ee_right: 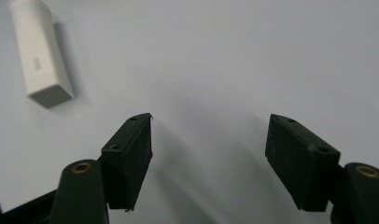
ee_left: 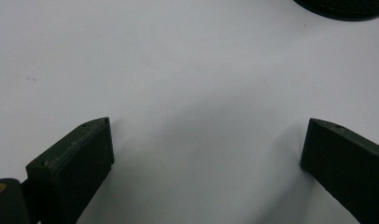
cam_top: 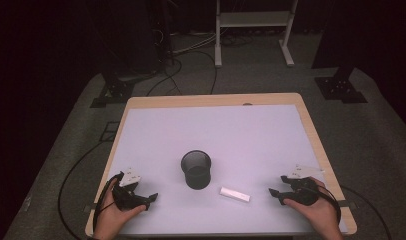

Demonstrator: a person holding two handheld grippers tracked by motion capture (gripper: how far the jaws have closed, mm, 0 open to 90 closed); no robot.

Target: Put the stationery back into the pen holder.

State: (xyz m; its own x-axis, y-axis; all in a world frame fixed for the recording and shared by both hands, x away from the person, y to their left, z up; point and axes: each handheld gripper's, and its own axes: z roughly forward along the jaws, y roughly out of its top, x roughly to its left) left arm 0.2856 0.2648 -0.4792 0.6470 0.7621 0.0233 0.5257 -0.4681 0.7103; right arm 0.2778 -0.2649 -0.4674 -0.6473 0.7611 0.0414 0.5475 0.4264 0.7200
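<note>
A black mesh cup [cam_top: 197,170] stands upright near the middle of the white mat [cam_top: 216,130]; its base edge [ee_left: 341,8] peeks in at the top right of the left gripper view. A small white rectangular block [cam_top: 235,194] lies flat just right of the cup, and it lies up and to the left [ee_right: 40,56] in the right gripper view. My left gripper [cam_top: 150,199] [ee_left: 206,144] rests low at the front left, jaws wide open over bare mat. My right gripper [cam_top: 276,192] [ee_right: 208,135] sits at the front right, pointing toward the block, open with nothing between its jaws.
The mat covers a wooden table [cam_top: 211,99] whose edges show at the back and right. Cables run on the grey floor beyond, with a white frame stand [cam_top: 253,30] and black stand bases [cam_top: 341,87] behind the table.
</note>
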